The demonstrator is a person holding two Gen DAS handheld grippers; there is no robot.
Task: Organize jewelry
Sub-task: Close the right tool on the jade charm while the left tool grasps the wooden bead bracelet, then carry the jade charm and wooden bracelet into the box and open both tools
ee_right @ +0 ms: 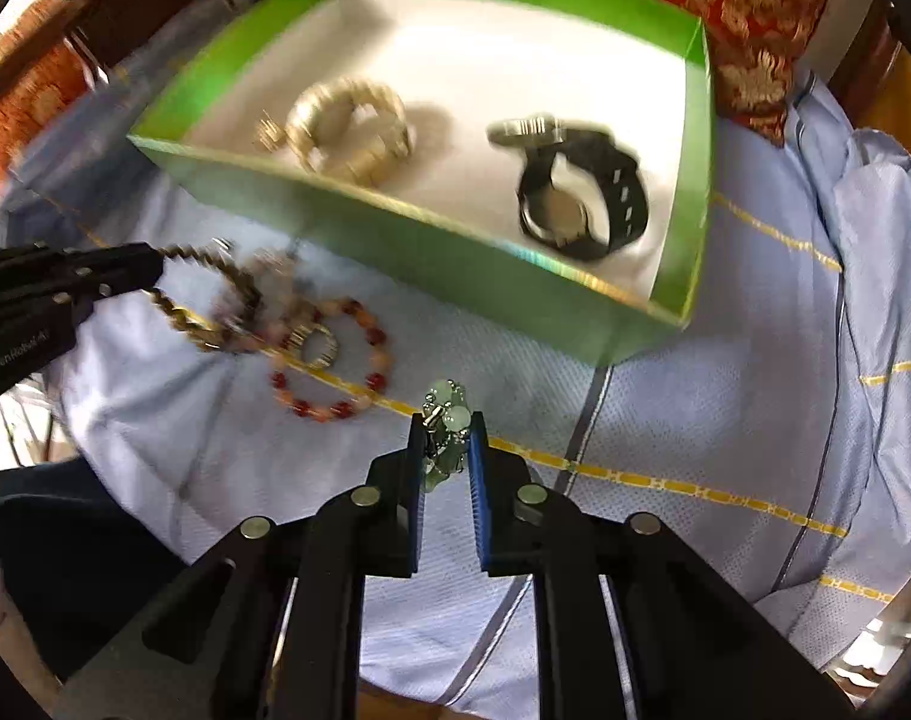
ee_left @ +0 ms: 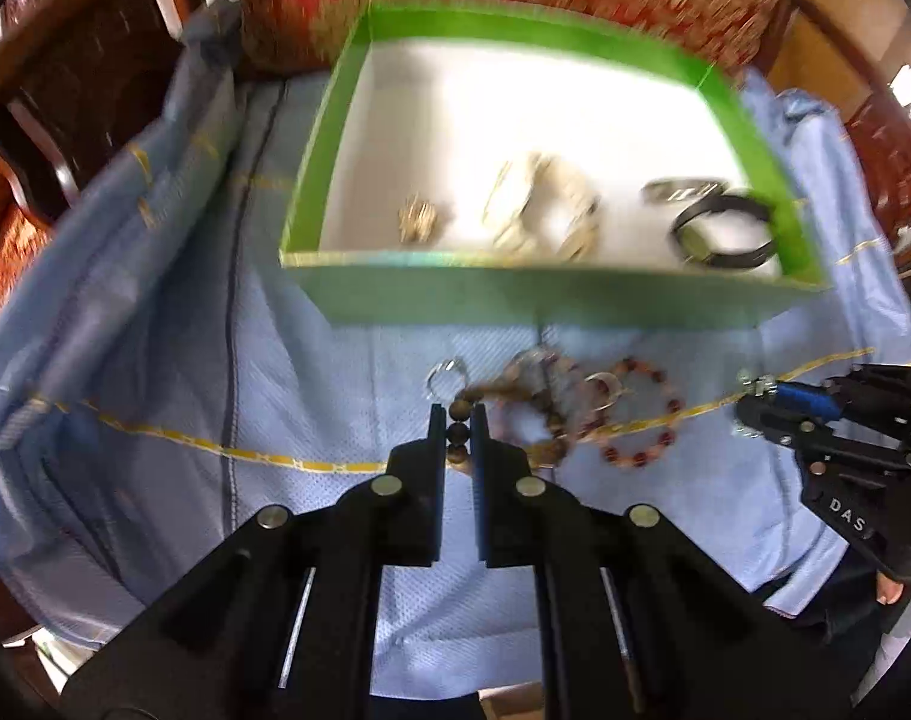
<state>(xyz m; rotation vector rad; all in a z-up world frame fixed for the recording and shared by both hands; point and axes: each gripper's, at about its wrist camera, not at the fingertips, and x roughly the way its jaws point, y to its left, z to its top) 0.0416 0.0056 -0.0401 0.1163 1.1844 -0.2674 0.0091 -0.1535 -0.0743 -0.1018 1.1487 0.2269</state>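
Left gripper (ee_left: 458, 420): jaws closed on a brown bead bracelet (ee_left: 459, 433), dark round beads stacked between the fingertips; seen from the right wrist view as a black arm (ee_right: 65, 282) at far left with the gold-brown strand trailing from its tip.
Right gripper (ee_right: 446, 438): jaws clamped on a pale green bead bracelet (ee_right: 446, 414) with small silver links, held just above the cloth; in the left wrist view it sat at far right (ee_left: 755, 402), blue pad showing.
Brown bead bracelet: strand ran ahead and right of the left gripper into a tangle of other pieces.
Red and peach bead bracelet (ee_right: 329, 360): lay flat on the cloth, ahead-left of the right gripper, between the two grippers.
Ring (ee_right: 318, 345): small, gold-toned, inside the red and peach loop.
Clear ring (ee_left: 447, 373): just ahead of the left fingertips, on the cloth.
Green box (ee_right: 395, 240): open, white floor, beyond both grippers.
Box contents: black watch (ee_right: 581, 204) at the right end; pale gold bangles (ee_right: 350, 129) mid-box; small gold piece (ee_left: 417, 219) left of them; silver band (ee_left: 683, 189) by the watch.
Blue cloth (ee_right: 665, 408): wrinkled, yellow stripes, under everything.
Red cushion (ee_right: 755, 0): gold pattern, behind the box.
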